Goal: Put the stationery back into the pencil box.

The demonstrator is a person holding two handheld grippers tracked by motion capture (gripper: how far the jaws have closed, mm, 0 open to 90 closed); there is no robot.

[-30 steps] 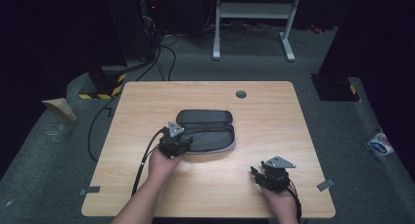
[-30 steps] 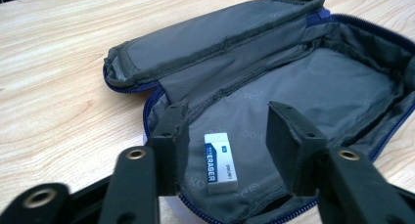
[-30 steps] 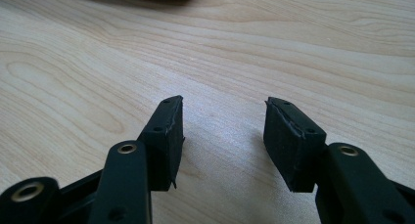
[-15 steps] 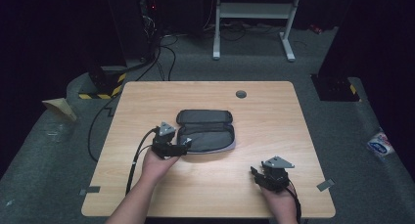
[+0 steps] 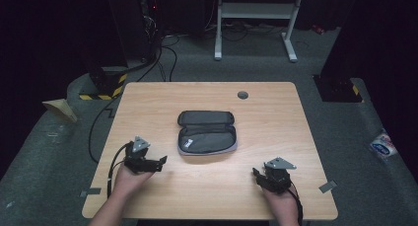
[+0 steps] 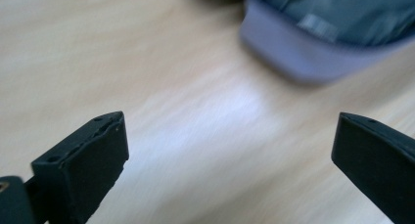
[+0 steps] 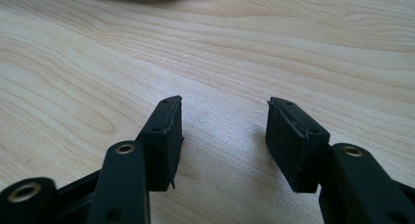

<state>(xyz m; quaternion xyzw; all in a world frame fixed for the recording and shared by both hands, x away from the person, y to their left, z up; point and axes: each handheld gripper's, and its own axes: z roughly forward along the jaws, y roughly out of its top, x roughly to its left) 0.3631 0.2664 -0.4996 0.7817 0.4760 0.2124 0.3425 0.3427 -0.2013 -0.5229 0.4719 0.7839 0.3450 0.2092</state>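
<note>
Grey fabric marks the zip case (image 5: 207,133), which lies flat in the middle of the desk (image 5: 296,117), ahead of both claws and touching neither. Its dark lid half is folded back on the far side, so the case looks already opened out, with a small pale label on the near half; whether anything sits inside is too small to tell.

Nearest to it is the left claw (image 5: 160,162), ahead of which and slightly to the right the case's near corner lies; its jaws stand wide apart with nothing between them, and in the left gripper view the case's pale grey edge (image 6: 313,57) lies beyond the gap, clear of the jaws. Resting low on the desk well to the right, the right claw (image 5: 256,174) has its jaws parted over bare wood (image 7: 220,53), empty as well.

Judging from this, the opening seems done and both hands are free; what remains, filling, emptying or closing the case, has not begun.
</note>
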